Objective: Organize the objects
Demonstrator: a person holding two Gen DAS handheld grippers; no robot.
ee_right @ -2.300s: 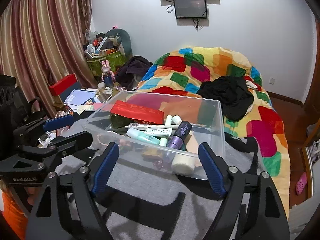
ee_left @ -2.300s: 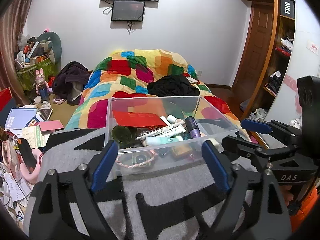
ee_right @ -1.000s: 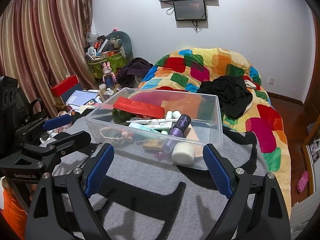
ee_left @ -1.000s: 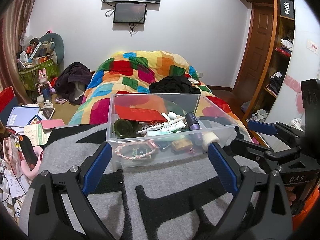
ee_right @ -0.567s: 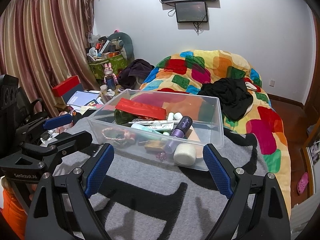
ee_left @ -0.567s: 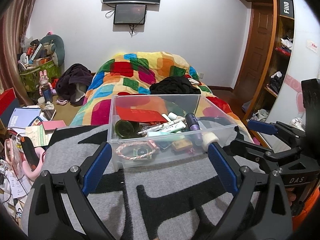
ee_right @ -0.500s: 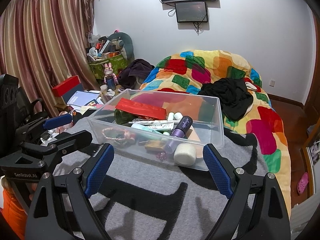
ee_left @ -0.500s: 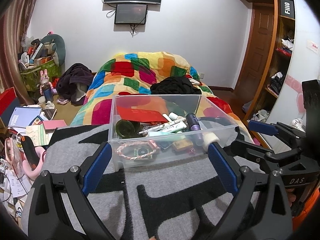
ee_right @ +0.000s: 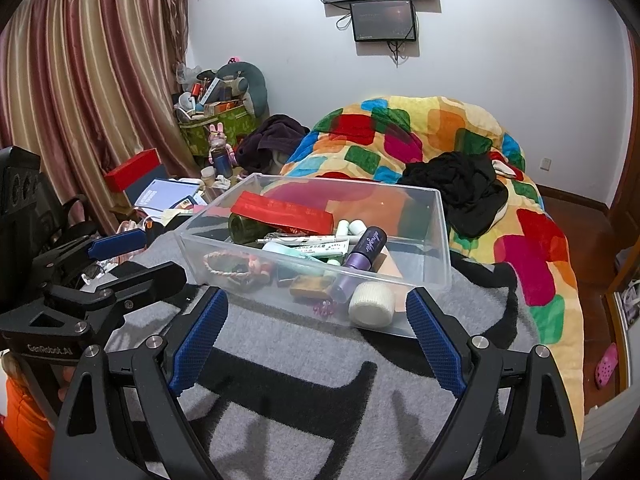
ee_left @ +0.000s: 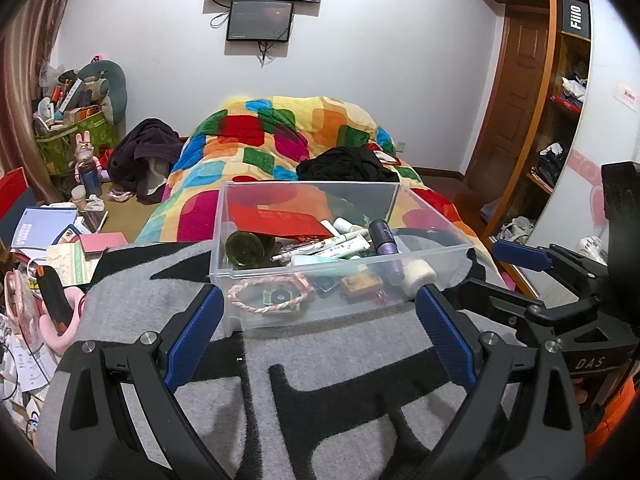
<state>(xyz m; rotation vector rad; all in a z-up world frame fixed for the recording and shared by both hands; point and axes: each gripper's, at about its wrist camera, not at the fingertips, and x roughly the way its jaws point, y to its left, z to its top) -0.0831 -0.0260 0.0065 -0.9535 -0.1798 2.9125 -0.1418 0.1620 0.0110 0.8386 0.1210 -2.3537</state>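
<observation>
Both claws have drawn back from the clear bin (ee_left: 340, 276), which sits mid-blanket (ee_left: 320, 364) on the bed. The left gripper (ee_left: 316, 328) and right gripper (ee_right: 316, 336) gape empty, released. The bottles and tubes look gathered; sorting seems near done.

The left gripper (ee_left: 316, 334) hangs tilted downward, its blue-padded fingers (ee_left: 194, 336) spread wide with nothing between them. The right gripper (ee_right: 316, 338) sits beside it at much the same downward tilt, its jaws equally wide and empty (each shows side-on at the edge of the other's view). An orange sleeve (ee_right: 24, 432) shows behind the left gripper's handle.
</observation>
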